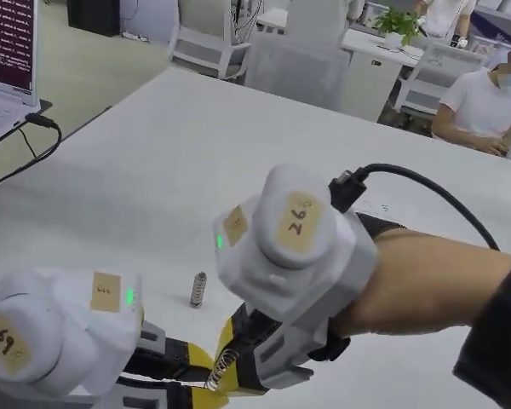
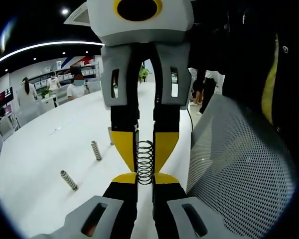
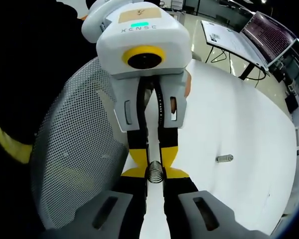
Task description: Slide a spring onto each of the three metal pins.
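- Laptop (image 1: 7,60): open on a side stand at the far left edge of the head view, off the workbench.
- Workbench (image 1: 170,162): a white top that carries the work.
- Left gripper (image 1: 198,377): low and to the left in the head view, its black, yellow-tipped fingers pointing right. In the left gripper view its two tips press against the near end of the spring (image 2: 145,160), one on each side, so it is closed on that end.
- Upright springs: in the head view one (image 1: 198,290) stands on the workbench just behind the two meeting grippers and apart from them. The left gripper view shows two (image 2: 96,150) (image 2: 68,179) standing near each other on the white top, left of the jaws. Whether a pin runs inside each cannot be told.
- Spring: held off the bench, lying lengthwise between the two grippers, which face each other tip to tip.
- Right gripper (image 3: 156,174): comes in from the right on the person's forearm. Its yellow tips flank the spring and touch it on both sides, so it is also closed on it.
- Mesh chair back (image 2: 234,164): right of the jaws in the left gripper view.
- Seated person (image 1: 481,106): far right, at another desk.
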Demonstrator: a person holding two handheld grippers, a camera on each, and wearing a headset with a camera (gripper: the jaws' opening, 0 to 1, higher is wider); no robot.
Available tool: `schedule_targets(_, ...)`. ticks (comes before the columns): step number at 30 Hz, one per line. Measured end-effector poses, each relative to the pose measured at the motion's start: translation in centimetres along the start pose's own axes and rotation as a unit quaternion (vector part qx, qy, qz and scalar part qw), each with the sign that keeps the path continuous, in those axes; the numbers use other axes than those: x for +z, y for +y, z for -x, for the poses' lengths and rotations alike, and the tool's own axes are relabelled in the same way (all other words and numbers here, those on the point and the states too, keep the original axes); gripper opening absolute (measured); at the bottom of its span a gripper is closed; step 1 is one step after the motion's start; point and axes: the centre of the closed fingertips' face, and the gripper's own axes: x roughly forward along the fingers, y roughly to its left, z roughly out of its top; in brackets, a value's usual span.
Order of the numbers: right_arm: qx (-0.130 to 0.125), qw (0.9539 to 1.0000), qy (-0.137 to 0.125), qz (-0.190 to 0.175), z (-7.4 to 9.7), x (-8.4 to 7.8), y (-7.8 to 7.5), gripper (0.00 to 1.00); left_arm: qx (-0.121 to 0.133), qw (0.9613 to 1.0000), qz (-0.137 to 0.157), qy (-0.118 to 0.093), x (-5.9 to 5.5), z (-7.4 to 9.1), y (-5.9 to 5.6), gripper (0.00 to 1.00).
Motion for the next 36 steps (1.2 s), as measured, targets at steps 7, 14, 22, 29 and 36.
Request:
schedule_targets(7, -0.01, 0.9999, -0.001, -0.003, 0.3, -0.1, -0.5, 0.08, 0.009, 0.9997, 0.004, -0.022, 0.3, -0.1, 0.6, 0.03)
schedule_targets(14, -0.016, 0.9998, -0.001, -0.01, 0.5, -0.7, -1.0, 0.08, 0.015, 0.9989, 0.025, -0.037, 0.1, 0.0, 1.0, 0.1)
schedule_targets(22, -0.034, 0.9991, -0.004, -0.025, 1.6, -1.7, -1.8, 0.08, 0.034, 0.9979, 0.041, -0.037, -0.7, 0.5, 1.3, 0.27)
schedule_targets(29, -0.048, 0.9982, -0.002, -0.036, 2.0, -2.5, -2.1, 0.08, 0.048, 0.9967, 0.054, -0.037, -1.3, 1.0, 1.4, 0.42)
schedule_targets(36, -0.053, 0.9978, 0.003, -0.041, 2.3, -2.9, -2.2, 0.08, 0.065, 0.9946, 0.065, -0.048, -0.9, 1.5, 1.9, 0.58)
